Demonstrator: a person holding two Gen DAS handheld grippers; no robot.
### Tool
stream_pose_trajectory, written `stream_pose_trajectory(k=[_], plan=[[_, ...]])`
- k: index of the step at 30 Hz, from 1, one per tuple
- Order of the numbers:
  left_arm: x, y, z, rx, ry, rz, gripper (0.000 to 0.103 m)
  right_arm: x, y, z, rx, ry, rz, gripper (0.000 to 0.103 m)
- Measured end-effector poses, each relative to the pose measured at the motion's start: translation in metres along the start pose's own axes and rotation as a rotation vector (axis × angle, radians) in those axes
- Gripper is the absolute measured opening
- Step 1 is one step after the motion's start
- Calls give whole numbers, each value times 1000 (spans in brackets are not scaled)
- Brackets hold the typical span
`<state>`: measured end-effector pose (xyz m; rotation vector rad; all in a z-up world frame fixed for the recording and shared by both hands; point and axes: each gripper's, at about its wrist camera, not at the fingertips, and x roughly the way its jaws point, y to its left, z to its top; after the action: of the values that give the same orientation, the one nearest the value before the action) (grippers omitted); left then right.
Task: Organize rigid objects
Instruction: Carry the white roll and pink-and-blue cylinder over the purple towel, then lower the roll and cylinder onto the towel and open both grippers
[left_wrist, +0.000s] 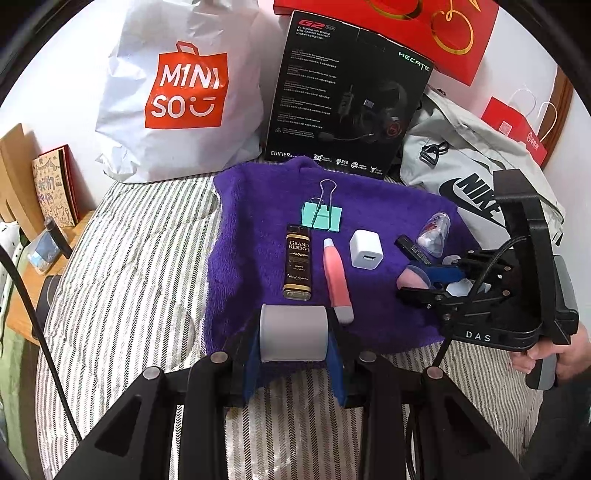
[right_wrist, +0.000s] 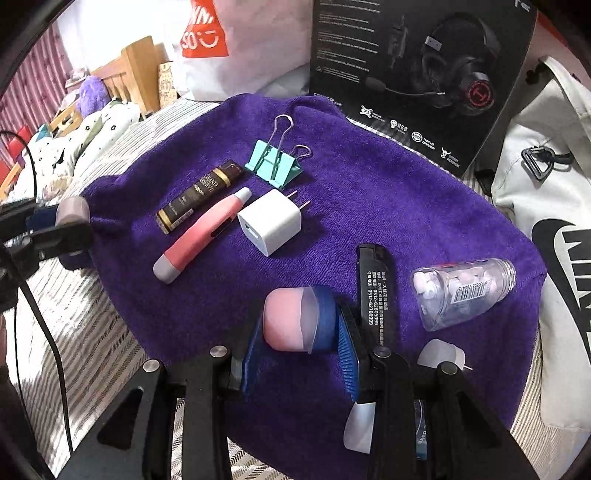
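- The left gripper (left_wrist: 293, 334) pinches a short grey cylinder (left_wrist: 293, 333) between its blue pads, smooth and matte, lying crosswise over the near edge of the purple towel (left_wrist: 388, 206).
- The right gripper (right_wrist: 295, 325) is clamped on a rounded pink object (right_wrist: 286, 319) with a frosted, translucent band around it; it sits low over the towel's near right part, and whether it touches the cloth cannot be told.
- A hand (left_wrist: 554, 354) grips the right gripper's handle at the towel's right edge.
- The towel is thick and fuzzy, spread on a bed with a striped sheet (left_wrist: 140, 258).
- Near the towel's middle lie, side by side, a dark miniature bottle (left_wrist: 298, 267) with a gold-lettered label, a pink pen-shaped tool (left_wrist: 337, 278) with grey ends, and a white cube charger (left_wrist: 365, 254) with two metal prongs.
- A mint-green binder clip (left_wrist: 322, 216) with wire handles sits toward the far edge, just beyond the bottle.
- By the right edge lie a flat black bar (right_wrist: 371, 288) with white print and a clear plastic bottle (right_wrist: 461, 293) of pale tablets, on its side.
- Beyond the far edge stand a white shopping bag (left_wrist: 177, 96) and a black headset box (left_wrist: 347, 99); a grey bag (left_wrist: 476, 173) slumps at the right.
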<state>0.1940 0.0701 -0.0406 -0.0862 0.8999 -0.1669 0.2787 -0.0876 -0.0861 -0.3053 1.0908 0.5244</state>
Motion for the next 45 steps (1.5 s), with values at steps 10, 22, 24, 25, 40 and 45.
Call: stream_pose_trajectory(k=[10, 22, 24, 25, 40, 45], plan=[[4, -6, 4, 16, 13, -5, 30, -17, -11, -9, 43, -4, 23, 54], [38, -56, 18, 112, 47, -14, 30, -71, -47, -52, 184, -139, -46, 56], [46, -66, 21, 134, 59, -13, 30, -73, -56, -58, 217, -151, -66, 56], [50, -72, 22, 146, 64, -11, 30, -74, -61, -61, 236, -157, -73, 56], [86, -102, 24, 275, 140, 58, 30, -89, -61, -78, 250, -194, -86, 56], [91, -105, 25, 286, 147, 62, 30, -89, -61, -81, 247, -183, -108, 56]])
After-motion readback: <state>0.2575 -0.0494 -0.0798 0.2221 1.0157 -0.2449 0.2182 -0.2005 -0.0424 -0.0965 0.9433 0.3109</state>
